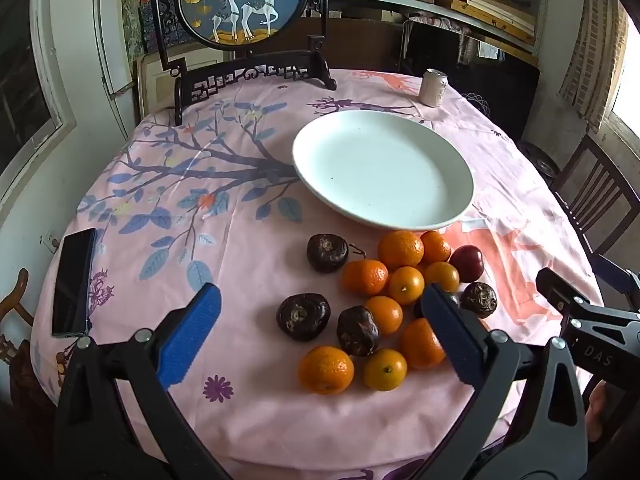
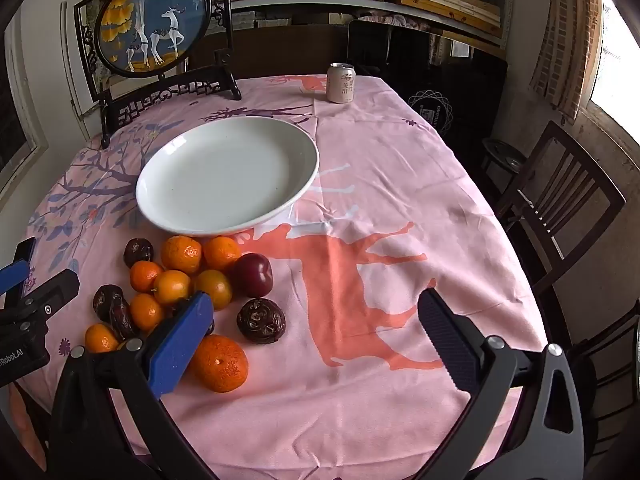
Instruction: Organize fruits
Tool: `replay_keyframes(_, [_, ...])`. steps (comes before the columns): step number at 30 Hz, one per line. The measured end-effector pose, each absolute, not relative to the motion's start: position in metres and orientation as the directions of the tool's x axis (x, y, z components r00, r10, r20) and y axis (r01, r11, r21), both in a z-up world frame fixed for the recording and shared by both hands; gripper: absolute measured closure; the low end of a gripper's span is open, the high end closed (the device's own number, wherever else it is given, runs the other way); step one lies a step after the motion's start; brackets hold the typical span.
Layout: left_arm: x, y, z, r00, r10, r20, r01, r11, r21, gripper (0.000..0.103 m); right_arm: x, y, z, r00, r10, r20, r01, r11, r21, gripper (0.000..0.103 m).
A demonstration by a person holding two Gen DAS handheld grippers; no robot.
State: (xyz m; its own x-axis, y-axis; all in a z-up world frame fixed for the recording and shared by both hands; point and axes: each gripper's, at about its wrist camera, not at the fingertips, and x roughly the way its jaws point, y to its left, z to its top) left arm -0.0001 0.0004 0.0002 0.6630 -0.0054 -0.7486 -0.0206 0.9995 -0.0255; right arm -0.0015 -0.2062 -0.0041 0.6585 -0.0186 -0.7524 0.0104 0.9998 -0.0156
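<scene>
Both grippers hang above the near edge of the table with jaws spread wide and nothing between the pads; neither touches any fruit. The fruit pile, small orange mandarins (image 1: 400, 249) mixed with dark wrinkled brown fruits (image 1: 303, 316) and one smooth dark-red plum (image 1: 471, 263), lies loose on the pink printed tablecloth (image 1: 248, 264), just in front of the empty white oval ceramic plate (image 1: 383, 168); the two rearmost mandarins sit right at the plate's near rim. Key relation: seen from the left gripper (image 1: 320, 332), the pile falls directly between and just beyond the blue pads, slightly toward its right finger. Seen from the right gripper (image 2: 316, 336), the pile lies off to the left, around and behind the left blue finger, with bare cloth between the jaws; only one large mandarin (image 2: 218, 363) and one brown fruit (image 2: 261, 321) sit near the gap. Judgement: the left gripper is better lined up for a first pick. The fruits are roundish, so there is no long axis to match. The plate lies beyond the pile from both.
</scene>
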Motion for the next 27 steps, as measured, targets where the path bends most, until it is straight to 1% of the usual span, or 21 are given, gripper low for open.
replay_keyframes(13, [0.003, 0.003, 0.011, 0.666, -0.010, -0.746, -0.018, 0.999, -0.030, 0.002, -0.001, -0.204, -0.002, 0.664, -0.020, -0.747, 0.008, 1.000, -0.020, 0.001])
replay_keyframes(27, [0.000, 0.000, 0.004, 0.665, -0.006, -0.747, -0.016, 1.000, -0.023, 0.002, -0.002, -0.201, -0.002, 0.666, -0.020, -0.746, 0.008, 1.000, -0.020, 0.001])
